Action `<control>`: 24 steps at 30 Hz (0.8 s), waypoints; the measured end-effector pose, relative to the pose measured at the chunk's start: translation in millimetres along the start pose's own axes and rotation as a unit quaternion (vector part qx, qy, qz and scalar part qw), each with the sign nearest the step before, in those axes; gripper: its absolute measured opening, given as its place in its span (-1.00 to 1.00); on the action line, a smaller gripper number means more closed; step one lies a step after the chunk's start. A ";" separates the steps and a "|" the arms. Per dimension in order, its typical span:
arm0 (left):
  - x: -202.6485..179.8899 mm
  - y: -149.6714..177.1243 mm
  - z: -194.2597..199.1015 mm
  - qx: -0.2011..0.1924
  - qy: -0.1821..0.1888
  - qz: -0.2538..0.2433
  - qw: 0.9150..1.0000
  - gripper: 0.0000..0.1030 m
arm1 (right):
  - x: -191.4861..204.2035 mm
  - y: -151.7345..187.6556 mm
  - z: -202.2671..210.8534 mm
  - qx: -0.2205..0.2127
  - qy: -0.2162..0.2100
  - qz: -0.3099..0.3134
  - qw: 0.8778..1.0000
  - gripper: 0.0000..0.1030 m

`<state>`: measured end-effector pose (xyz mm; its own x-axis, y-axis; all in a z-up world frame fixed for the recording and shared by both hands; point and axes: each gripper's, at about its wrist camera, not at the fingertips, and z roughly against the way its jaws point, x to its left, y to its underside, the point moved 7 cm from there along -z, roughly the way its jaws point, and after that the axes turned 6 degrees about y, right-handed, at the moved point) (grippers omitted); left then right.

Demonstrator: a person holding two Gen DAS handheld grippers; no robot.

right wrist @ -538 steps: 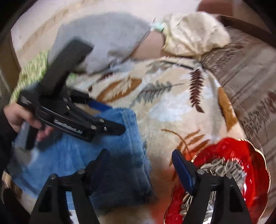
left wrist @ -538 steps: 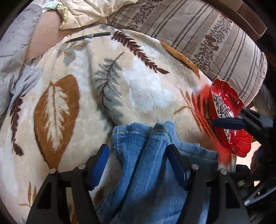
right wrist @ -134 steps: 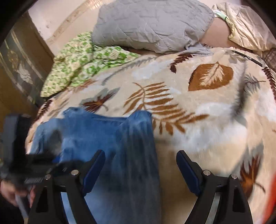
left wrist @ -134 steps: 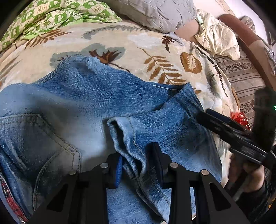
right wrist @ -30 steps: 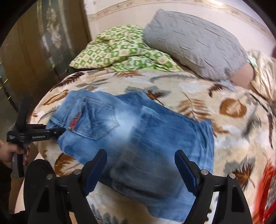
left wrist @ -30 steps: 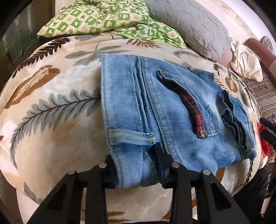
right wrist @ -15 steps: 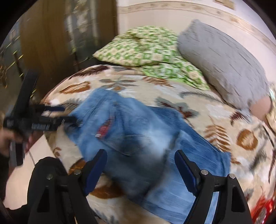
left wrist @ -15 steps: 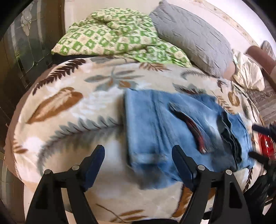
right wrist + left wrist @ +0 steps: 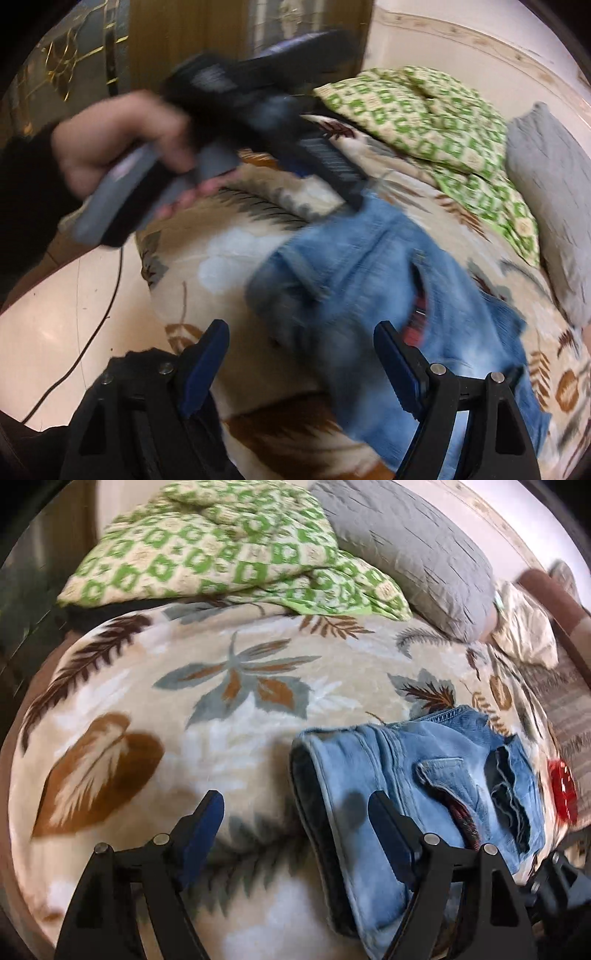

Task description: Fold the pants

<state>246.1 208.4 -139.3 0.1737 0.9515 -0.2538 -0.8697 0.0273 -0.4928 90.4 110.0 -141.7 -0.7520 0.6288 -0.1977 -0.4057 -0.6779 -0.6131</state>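
The folded blue jeans point(image 9: 406, 771) lie on the leaf-patterned blanket point(image 9: 147, 701), a red-lined pocket showing on top. My left gripper point(image 9: 295, 823) hovers open over the jeans' left folded edge, and its pads touch nothing. In the right wrist view the jeans point(image 9: 369, 273) are blurred. My right gripper point(image 9: 301, 343) stands open above their near corner and holds nothing. Above the jeans' far edge, a hand point(image 9: 122, 147) carries the left gripper's black body point(image 9: 258, 107), also blurred.
A green patterned quilt point(image 9: 229, 546) and a grey pillow point(image 9: 406, 546) lie at the bed's far side. A red dish point(image 9: 561, 794) sits by the right edge. Pale floor with a thin cable point(image 9: 74, 332) lies left of the bed, below a wooden cabinet point(image 9: 177, 37).
My left gripper let go of the jeans' waistband, opened wide and drew back to the left. My right gripper stayed open and swung left across the jeans, toward the left gripper.
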 end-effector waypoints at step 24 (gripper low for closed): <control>-35.7 -10.4 -55.2 0.062 -0.050 -0.264 0.961 -0.47 | -2.4 -15.6 -46.5 0.022 0.057 -0.041 0.997 -0.24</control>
<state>274.4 157.2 -171.1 0.5663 0.8194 0.0890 -0.7214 0.5450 -0.4273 122.8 136.8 -167.2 -0.6524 0.7200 -0.2366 -0.4869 -0.6375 -0.5971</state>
